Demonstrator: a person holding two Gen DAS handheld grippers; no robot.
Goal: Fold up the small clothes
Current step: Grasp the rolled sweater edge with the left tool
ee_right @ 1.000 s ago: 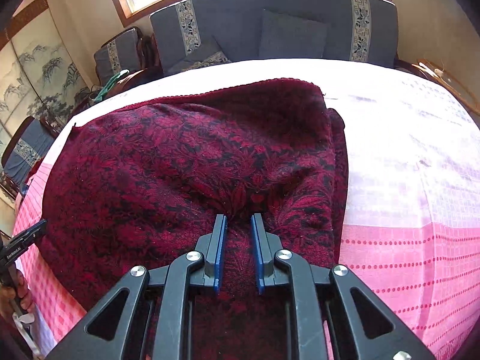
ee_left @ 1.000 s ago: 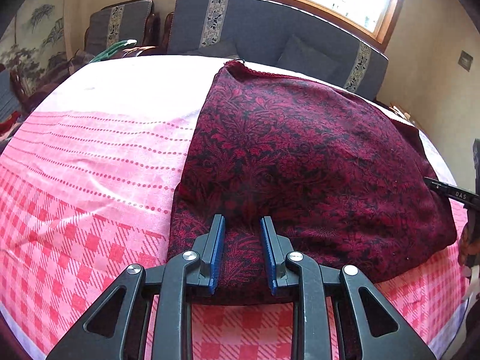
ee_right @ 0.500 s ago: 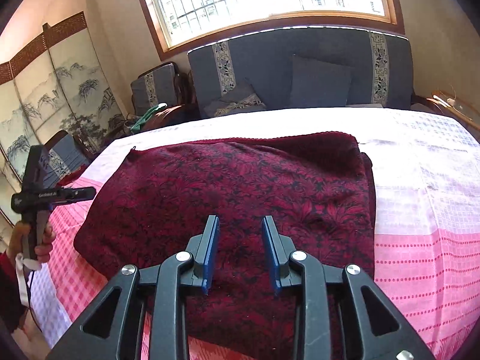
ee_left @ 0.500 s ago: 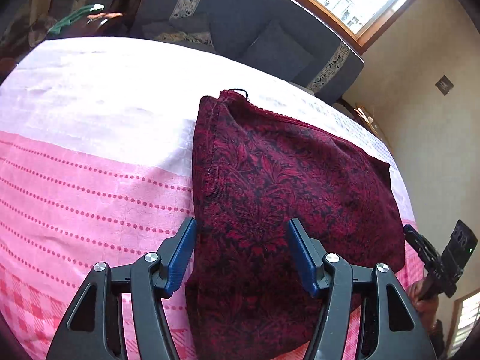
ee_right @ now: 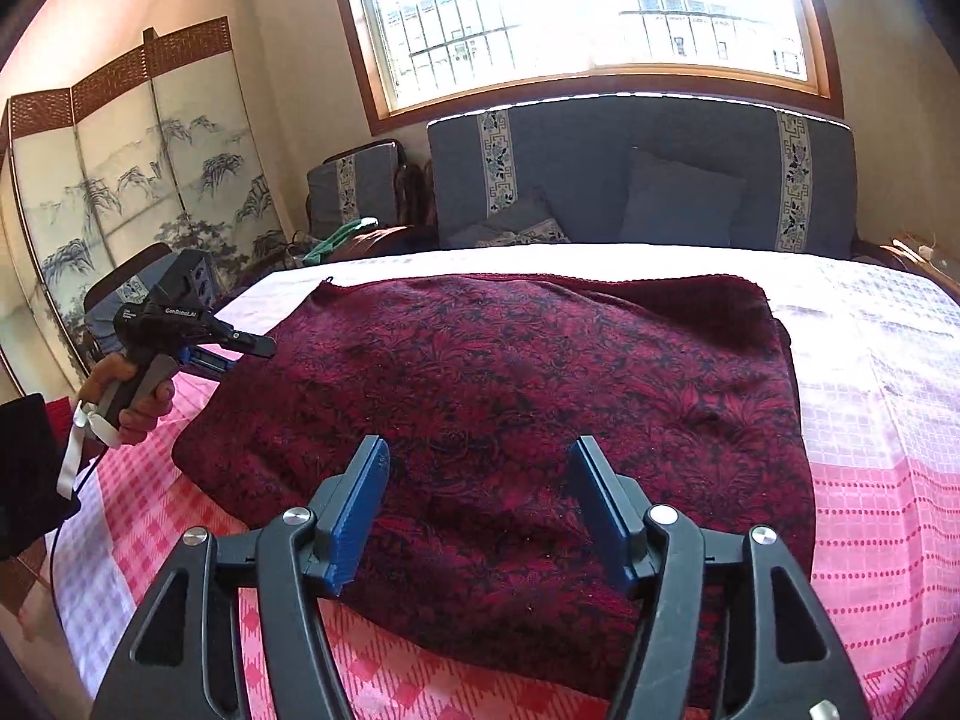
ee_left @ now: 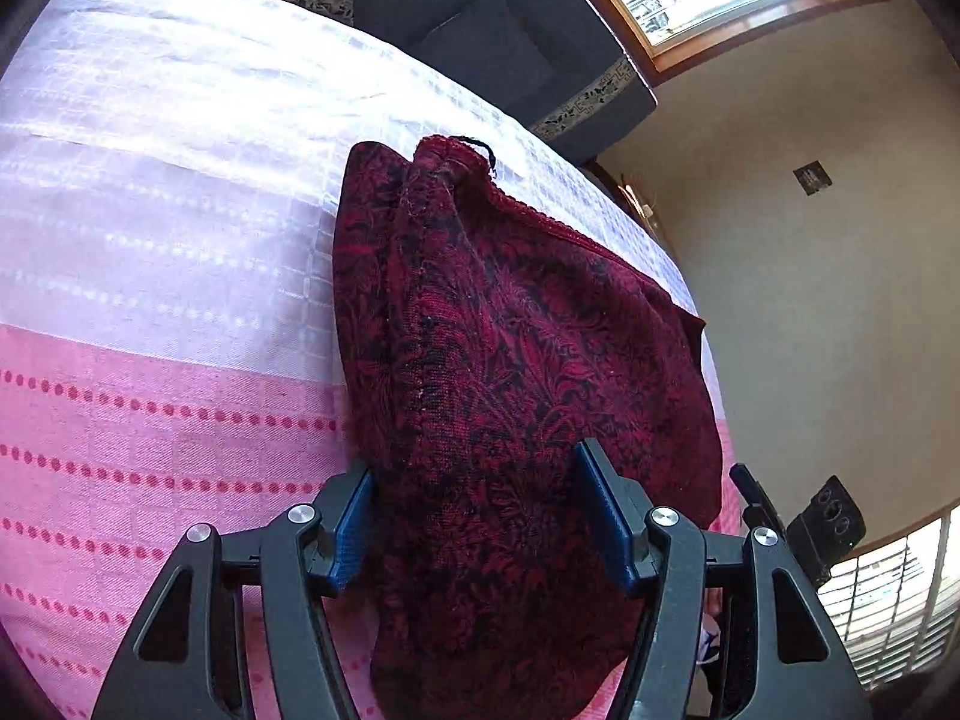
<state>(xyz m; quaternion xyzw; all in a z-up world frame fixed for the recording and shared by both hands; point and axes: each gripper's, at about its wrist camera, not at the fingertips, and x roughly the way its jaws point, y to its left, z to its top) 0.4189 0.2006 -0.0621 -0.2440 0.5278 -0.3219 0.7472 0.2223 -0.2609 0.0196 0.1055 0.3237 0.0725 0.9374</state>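
Pink-and-white checked woven bedspread (ee_right: 888, 480) carries folded dark-red floral knitted garment (ee_right: 510, 420), lying flat mid-bed. Left hand-held gripper (ee_left: 480, 516) spread wide over garment's near-left edge; right hand-held gripper (ee_right: 480, 504) spread wide above near edge, nothing gripped.

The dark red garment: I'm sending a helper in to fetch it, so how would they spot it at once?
Look at the table under the pink and white checked cloth, in front of the grey sofa. The dark red garment lies folded on it. It is the only dark, leaf-patterned fabric there, with a loose black thread at one corner.
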